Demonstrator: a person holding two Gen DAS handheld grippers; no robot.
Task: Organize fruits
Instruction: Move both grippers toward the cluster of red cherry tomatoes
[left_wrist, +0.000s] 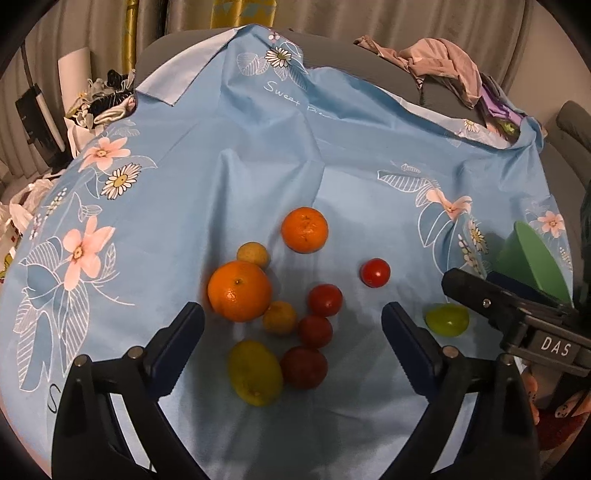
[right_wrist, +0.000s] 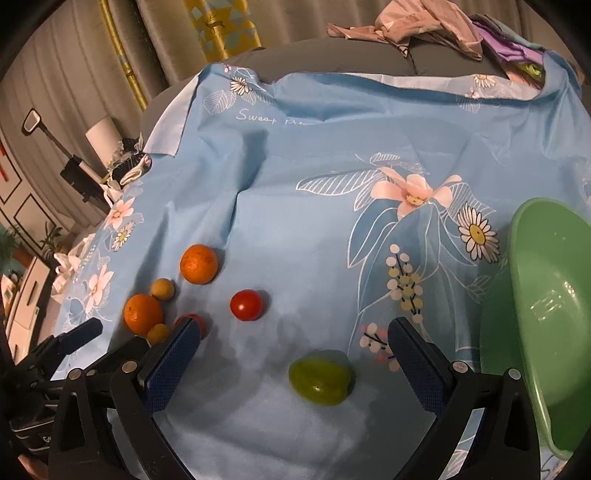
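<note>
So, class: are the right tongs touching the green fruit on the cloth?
Apart. In the right wrist view the right tongs stand open, and blue cloth shows between each finger and the green fruit.

The right gripper's (right_wrist: 291, 354) left finger (right_wrist: 173, 363) is covering most of a red tomato (right_wrist: 197, 320) just beyond its tip. To its right, the green bowl (right_wrist: 546, 295) is running off the picture's edge. In the left wrist view the right gripper's arm (left_wrist: 517, 314) is hiding part of that bowl (left_wrist: 535, 258) and touching the green fruit's (left_wrist: 445, 319) outline.
</note>
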